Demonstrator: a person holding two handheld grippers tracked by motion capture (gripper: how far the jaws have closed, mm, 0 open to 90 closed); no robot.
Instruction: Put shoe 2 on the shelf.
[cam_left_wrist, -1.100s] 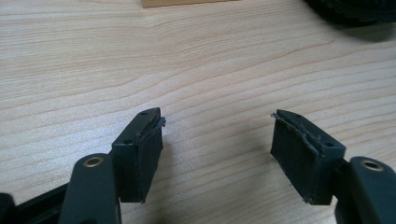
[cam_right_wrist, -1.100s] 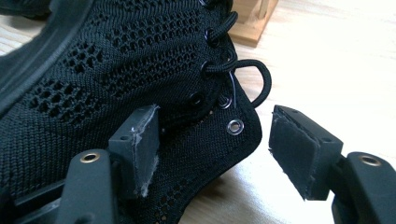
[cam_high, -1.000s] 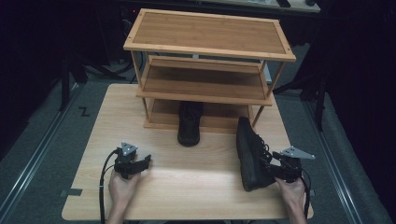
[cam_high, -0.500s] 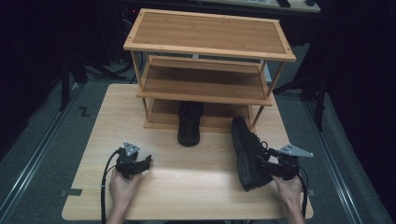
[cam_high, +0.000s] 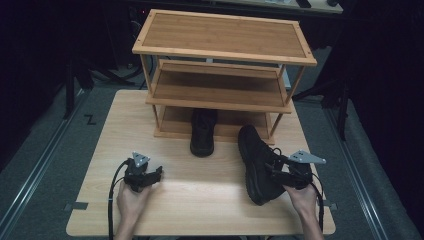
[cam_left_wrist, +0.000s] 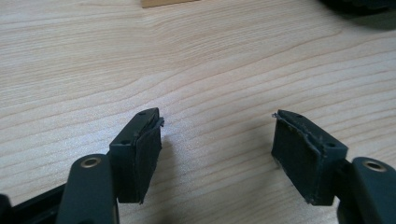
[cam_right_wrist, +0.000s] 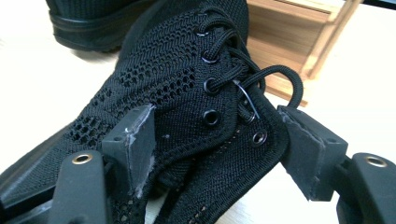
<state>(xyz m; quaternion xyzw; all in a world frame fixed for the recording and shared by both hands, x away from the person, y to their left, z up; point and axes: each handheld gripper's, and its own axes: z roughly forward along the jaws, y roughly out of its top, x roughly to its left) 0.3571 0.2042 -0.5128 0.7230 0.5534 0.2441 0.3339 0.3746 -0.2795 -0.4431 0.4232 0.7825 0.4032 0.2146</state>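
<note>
straddling the black boot (cam_right_wrist: 196, 107), right gripper (cam_right_wrist: 217, 140) fingers (cam_right_wrist: 135, 140) spread wide.

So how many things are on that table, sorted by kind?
Black shoes: 2 (one under the rack, one at the right hand-held gripper)
Wooden shoe rack: 1
Hand-held grippers: 2 (left, right)
Total: 5

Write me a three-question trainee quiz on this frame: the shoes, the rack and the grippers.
1. True or false: the left gripper is open over bare table.
2. Which part of the near shoe sits between the right gripper jaws? A sole, B laced collar, C toe
3. Where is the far shoe?

Key:
1. True; nothing lies between its jaws.
2. B; whether they clamp it is unclear.
3. On the bottom shelf of the wooden rack, one end sticking out onto the table.
</note>
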